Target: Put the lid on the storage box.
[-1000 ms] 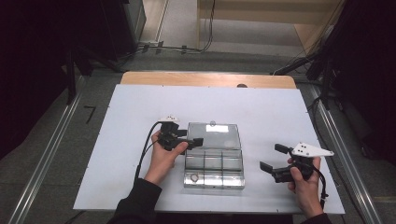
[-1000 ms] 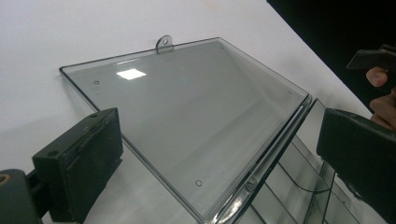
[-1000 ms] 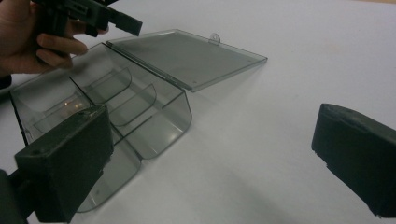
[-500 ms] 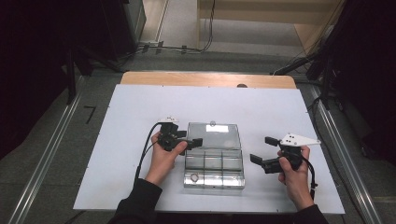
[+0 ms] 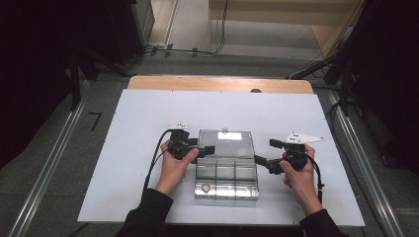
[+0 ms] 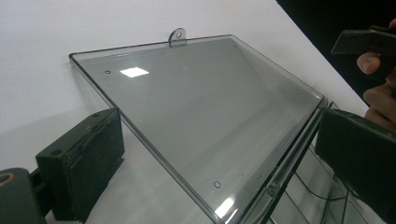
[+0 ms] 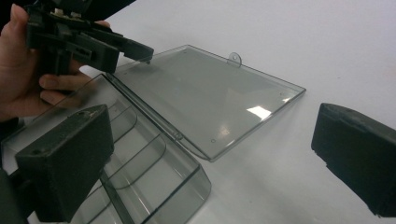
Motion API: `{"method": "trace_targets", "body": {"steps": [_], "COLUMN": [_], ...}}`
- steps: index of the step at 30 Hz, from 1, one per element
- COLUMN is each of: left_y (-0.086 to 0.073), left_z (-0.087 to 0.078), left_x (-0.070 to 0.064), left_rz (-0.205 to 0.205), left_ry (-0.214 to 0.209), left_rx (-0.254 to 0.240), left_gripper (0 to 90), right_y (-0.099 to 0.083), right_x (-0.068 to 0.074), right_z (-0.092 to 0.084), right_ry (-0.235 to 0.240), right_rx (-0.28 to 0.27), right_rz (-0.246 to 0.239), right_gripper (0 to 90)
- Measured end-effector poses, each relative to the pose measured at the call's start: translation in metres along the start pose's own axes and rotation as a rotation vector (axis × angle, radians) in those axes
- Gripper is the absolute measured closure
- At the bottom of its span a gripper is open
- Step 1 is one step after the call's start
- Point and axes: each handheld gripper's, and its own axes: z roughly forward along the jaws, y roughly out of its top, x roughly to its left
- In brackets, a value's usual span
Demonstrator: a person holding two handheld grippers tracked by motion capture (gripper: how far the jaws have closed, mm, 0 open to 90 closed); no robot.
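Item: clear plastic organiser box, hinged, divided into compartments, apparently empty. It sits near the middle of the white tabletop, toward the person's edge at 6 o'clock.

Lid: folded fully open and lying flat on the tabletop on the 12 o'clock side of the tray, its small hang tab at the far edge.

Left gripper: at the box's 9 o'clock side, level with the hinge line; fingers apart, straddling the lid's near corner without clamping it.

Right gripper: just beside the box's 3 o'clock edge; fingers wide apart, holding nothing.

Step in hand, as judged: closing the lid.

Handling notes: steady the tray with one gripper so the light box does not skid. Take the lid by an edge or the tab, since thin, slick plastic slips. Swing it about the hinge toward 6 o'clock, keeping the fingers out of the compartments, and press evenly at the front until it seats.
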Motion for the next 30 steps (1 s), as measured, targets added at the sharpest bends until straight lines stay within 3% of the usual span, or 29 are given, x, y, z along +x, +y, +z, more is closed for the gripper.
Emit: {"method": "trace_targets", "body": {"steps": [12,21,24,30], "left_y": [-0.001,-0.003,-0.004,-0.005], "left_z": [0.003,0.005,0.005,0.005], "left_x": [-0.002,0.0,0.0,0.0], "left_rz": [-0.02,-0.04,-0.046,-0.06], "left_ry": [0.034,0.055,0.062,0.083], "left_rx": [0.004,0.015,0.022,0.026], "left_gripper": [4.9,8.8,12.2,23.6], "right_y": [0.002,-0.001,-0.002,-0.005], "right_x": [-0.009,-0.009,-0.01,-0.01], "right_z": [0.019,0.036,0.041,0.048], "right_ry": [-0.026,-0.064,-0.076,-0.048], "right_rx": [-0.008,0.063,0.079,0.1], "right_rz": [0.134,0.228,0.264,0.297], "right_gripper": [4.1,17.5,22.0,27.9]}}
